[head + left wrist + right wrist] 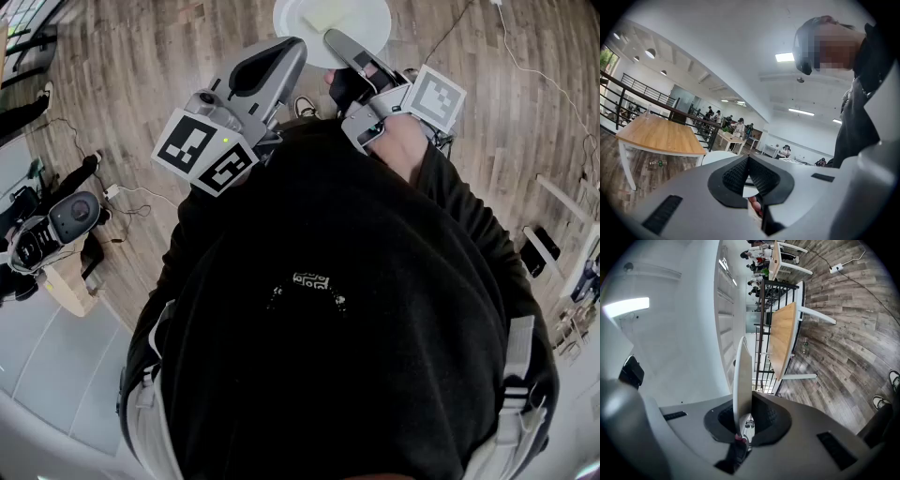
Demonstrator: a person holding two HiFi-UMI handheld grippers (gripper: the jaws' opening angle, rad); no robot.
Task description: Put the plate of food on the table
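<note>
Right gripper [749, 398] is pinching the near rim of the white round plate [742, 373], its two jaws pressing on the rim from either side. In the right gripper view the plate is showing edge-on, its thin line running straight out ahead of the jaws. In the head view the same plate [375, 28] is lying face up and about level, reaching forward from the gripper's tips [336, 39]. Being round, it is showing no long axis. A pale flat piece of food [328, 14] is resting on it, just beyond those tips.

The right hand in a black fingerless glove [361, 89] is wrapping the gripper's handle, with the forearm bending back toward the person's black-clad chest and the gripper pointing level.

Left gripper [748, 159] is holding its jaws pressed together at the tips, with nothing clamped between them. It is pointing slightly downward, just beside the right gripper and close to the plate's rim.

A light wooden table with white legs [661, 136] is standing well ahead of the left gripper, on the grey-brown plank floor [122, 84].
</note>
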